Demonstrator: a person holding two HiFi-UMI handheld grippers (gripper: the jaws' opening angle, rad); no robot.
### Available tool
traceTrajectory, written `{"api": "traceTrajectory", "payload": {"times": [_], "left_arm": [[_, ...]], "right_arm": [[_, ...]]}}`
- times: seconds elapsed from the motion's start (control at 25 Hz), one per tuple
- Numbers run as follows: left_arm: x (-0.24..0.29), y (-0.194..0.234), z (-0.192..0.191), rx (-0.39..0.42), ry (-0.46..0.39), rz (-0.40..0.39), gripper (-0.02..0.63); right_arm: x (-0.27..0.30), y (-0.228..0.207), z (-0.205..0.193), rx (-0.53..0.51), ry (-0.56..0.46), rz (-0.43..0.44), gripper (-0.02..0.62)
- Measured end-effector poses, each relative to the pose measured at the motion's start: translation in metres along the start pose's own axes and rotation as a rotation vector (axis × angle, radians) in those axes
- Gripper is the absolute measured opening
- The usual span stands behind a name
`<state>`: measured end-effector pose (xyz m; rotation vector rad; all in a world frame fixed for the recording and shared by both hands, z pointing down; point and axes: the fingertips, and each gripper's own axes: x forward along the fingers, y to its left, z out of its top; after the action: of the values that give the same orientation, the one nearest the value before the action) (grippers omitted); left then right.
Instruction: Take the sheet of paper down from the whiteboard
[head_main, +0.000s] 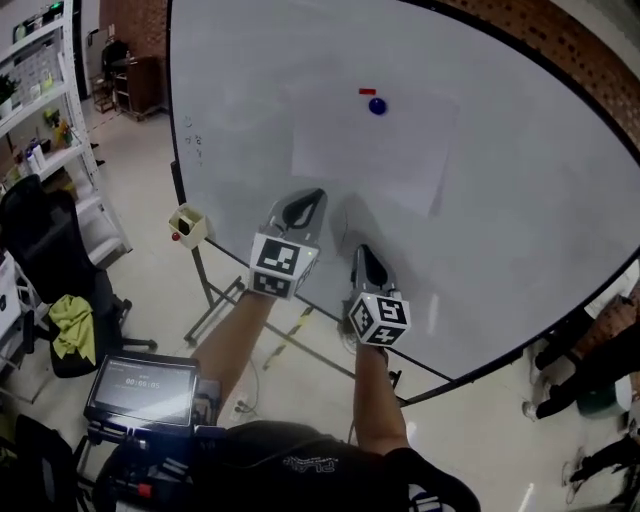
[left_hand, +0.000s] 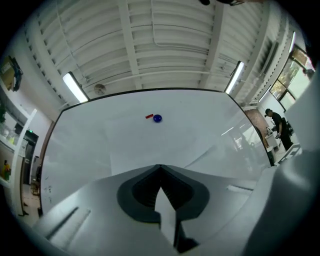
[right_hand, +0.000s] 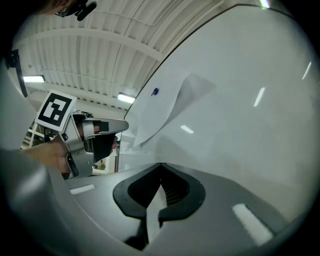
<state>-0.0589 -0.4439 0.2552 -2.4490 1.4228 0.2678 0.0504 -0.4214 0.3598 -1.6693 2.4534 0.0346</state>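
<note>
Hanging in the upper middle of the head view, the white rectangular sheet of paper (head_main: 370, 150) lies against the large white-faced, black-rimmed whiteboard (head_main: 520, 220), pinned near its top edge by a round blue magnet (head_main: 377, 105) with a small red strip (head_main: 367, 91) just above it. Bare board surrounds the sheet on every side, widest toward the right of the frame. The sheet's edges are faint, white on white; in the right gripper view one lower corner stands off the board.

Below the sheet, apart from it, the left gripper (head_main: 305, 205) and the right gripper (head_main: 365, 255) sit side by side at centre frame. Both have their jaws clenched together with nothing between them.

At the board's left rim a small beige box (head_main: 188, 225) hangs. Farther left stand a black office chair (head_main: 45, 250) with a yellow-green cloth (head_main: 72, 325) and white shelving (head_main: 40, 100), leaving open floor between. The person's forearms hide part of the board's metal stand (head_main: 215, 310). At the right edge, people's legs (head_main: 590, 380) are cut off.
</note>
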Motion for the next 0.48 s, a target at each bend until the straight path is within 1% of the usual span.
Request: {"api": "traceTrajectory", "payload": {"times": [0.16,0.24,0.32,0.36,0.44,0.48], "left_arm": [[0.037,-0.004,0.043,0.013,-0.106,-0.121,-0.005],[0.055,-0.011,0.055,0.019,-0.130,-0.153,-0.005],[0.072,-0.018,0.063,0.030,-0.142,-0.161,-0.005],[0.078,-0.019,0.066,0.039,-0.142,-0.159,-0.005],[0.087,-0.021,0.073,0.050,-0.142,-0.148,-0.002],[0.090,-0.022,0.079,0.051,-0.148,-0.141,0.013]], "right_arm": [[0.002,-0.013,0.039,-0.013,-0.076,-0.073,0.014],[-0.008,-0.026,0.055,-0.024,-0.099,-0.121,0.015],[-0.016,-0.045,0.067,-0.031,-0.116,-0.178,0.016],[-0.017,-0.052,0.070,-0.026,-0.117,-0.194,0.029],[-0.019,-0.061,0.077,-0.002,-0.112,-0.184,0.134],[-0.019,-0.062,0.083,0.007,-0.113,-0.170,0.155]]}}
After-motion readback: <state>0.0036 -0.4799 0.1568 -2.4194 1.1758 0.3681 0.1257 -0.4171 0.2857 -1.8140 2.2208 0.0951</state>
